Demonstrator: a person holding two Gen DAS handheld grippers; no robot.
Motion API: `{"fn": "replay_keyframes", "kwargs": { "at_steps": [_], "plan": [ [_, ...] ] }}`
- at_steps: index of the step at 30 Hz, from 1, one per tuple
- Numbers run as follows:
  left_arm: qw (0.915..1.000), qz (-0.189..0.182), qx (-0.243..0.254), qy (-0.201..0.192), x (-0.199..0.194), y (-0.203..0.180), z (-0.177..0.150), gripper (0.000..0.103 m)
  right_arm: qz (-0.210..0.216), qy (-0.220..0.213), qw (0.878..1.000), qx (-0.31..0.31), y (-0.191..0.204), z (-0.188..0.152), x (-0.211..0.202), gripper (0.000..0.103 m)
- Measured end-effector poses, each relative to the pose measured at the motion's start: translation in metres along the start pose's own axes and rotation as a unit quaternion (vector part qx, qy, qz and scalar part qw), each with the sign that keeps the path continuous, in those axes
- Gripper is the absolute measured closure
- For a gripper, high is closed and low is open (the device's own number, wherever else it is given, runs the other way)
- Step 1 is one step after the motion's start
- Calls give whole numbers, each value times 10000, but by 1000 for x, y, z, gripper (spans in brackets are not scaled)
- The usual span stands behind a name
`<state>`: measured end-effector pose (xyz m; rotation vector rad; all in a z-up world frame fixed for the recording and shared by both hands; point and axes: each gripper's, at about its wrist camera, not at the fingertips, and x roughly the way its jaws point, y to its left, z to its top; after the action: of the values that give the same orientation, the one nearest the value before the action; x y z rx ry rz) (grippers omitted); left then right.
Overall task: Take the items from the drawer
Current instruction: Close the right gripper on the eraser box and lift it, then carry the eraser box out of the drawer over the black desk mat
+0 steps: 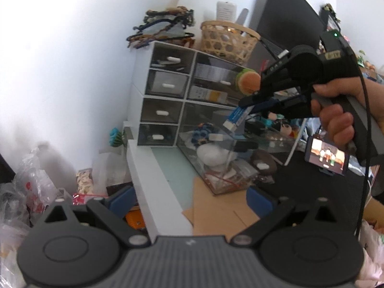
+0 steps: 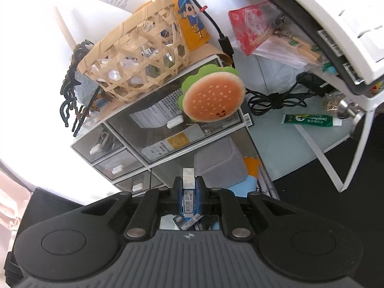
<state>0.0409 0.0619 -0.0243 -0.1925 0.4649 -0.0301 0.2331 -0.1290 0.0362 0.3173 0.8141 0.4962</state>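
A white drawer unit (image 1: 163,88) with smoky see-through drawers stands on a white shelf. Its lower right drawer (image 1: 216,158) is pulled far out and holds soft toys and small bags. My right gripper (image 1: 249,104) hangs above that drawer, shut on a small blue and white eraser (image 1: 236,118). In the right wrist view the eraser (image 2: 188,187) stands upright between the blue pads (image 2: 198,192) of my right gripper (image 2: 188,192). My left gripper (image 1: 189,201) is open and empty, low in front of the shelf, its blue pads (image 1: 260,202) wide apart.
A woven basket (image 1: 228,38) and a pile of hair clips (image 1: 163,26) sit on top of the unit. A burger-shaped plush (image 2: 213,97) hangs at its front. A phone (image 1: 327,157) plays a video at right. Plastic bags (image 1: 26,187) lie at left. Brown cardboard (image 1: 216,211) lies below the drawer.
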Motion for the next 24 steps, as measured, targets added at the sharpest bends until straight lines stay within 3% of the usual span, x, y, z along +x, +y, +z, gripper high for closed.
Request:
{"fn": "replay_keyframes", "kwargs": {
  "at_steps": [24],
  "plan": [
    [9979, -88, 643, 7, -4, -49, -3, 3, 368, -124, 9986, -371, -22, 5, -75, 91]
  ]
}}
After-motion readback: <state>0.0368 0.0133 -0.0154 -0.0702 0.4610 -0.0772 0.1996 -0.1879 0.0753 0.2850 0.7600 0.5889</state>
